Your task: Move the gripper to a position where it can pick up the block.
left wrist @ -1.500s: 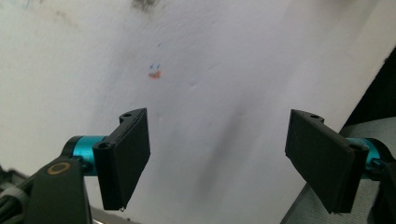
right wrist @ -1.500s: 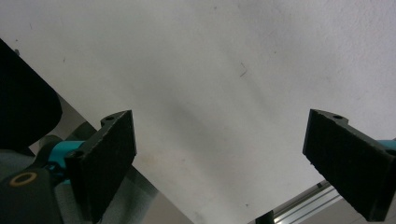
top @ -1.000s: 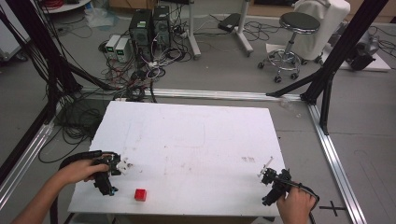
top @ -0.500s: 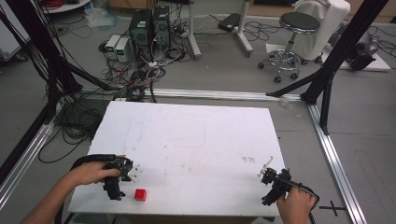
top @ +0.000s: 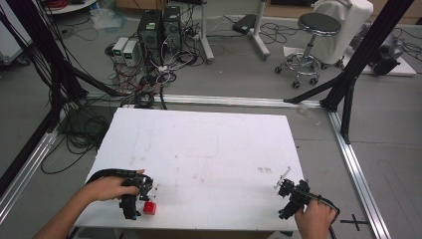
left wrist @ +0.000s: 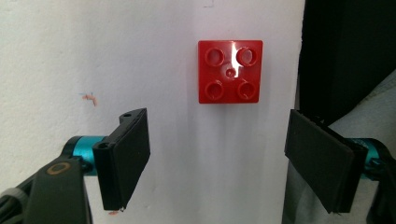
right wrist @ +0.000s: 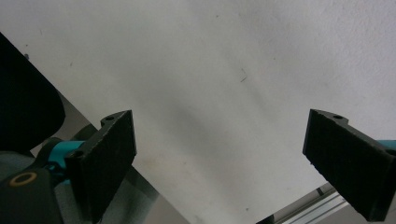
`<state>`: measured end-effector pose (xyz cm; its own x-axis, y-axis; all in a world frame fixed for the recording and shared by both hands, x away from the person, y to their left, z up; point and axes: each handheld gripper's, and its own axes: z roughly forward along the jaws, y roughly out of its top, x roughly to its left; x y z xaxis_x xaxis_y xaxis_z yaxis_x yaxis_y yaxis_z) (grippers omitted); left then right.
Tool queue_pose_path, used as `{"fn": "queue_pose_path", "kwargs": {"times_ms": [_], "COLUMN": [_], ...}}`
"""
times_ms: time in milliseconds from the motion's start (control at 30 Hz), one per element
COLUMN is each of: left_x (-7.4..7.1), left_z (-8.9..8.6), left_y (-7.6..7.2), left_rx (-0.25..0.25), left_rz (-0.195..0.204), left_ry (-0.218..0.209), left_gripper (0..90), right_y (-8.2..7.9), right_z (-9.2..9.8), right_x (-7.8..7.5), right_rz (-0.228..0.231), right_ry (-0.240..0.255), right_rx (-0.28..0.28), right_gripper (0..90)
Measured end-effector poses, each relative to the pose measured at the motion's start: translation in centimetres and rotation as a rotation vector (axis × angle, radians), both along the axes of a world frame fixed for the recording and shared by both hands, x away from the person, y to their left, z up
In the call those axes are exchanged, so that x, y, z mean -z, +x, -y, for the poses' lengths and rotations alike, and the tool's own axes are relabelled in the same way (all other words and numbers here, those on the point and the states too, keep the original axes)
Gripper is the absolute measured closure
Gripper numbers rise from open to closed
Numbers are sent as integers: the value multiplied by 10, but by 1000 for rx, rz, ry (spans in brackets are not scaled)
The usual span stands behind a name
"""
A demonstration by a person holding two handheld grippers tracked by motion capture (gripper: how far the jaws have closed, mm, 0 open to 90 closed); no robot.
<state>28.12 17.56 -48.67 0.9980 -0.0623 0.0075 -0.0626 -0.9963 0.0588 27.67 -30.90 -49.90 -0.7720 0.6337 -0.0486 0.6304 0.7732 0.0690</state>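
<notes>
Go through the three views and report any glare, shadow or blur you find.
Left gripper view: a white glare streak crosses the red brick's studs, with the brick sharp. Right gripper view: soft grey shading on the white table between the open jaws, which look slightly soft. High view: even lighting and low detail; the left gripper and right gripper look smudgy.

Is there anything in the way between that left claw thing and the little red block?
Nothing visible. In the left gripper view, the red brick lies flat on the white table, just ahead of the open left gripper, with only bare tabletop between the fingers and the brick.
</notes>
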Motion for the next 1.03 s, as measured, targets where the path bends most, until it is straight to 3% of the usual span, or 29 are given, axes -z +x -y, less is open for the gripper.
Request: {"fn": "queue_pose_path", "kwargs": {"times_ms": [533, 1033], "left_x": [15, 22], "left_z": [22, 23], "left_y": [-6, -7], "left_rx": [13, 19], "left_rz": [-7, -11], "left_ry": [4, 20], "left_gripper": [225, 225], "right_y": [0, 0], "right_z": [0, 0], "right_x": [2, 0], "right_rz": [-6, 2], "right_ry": [-2, 5], "right_rx": [-1, -6], "right_gripper": [88, 89]}}
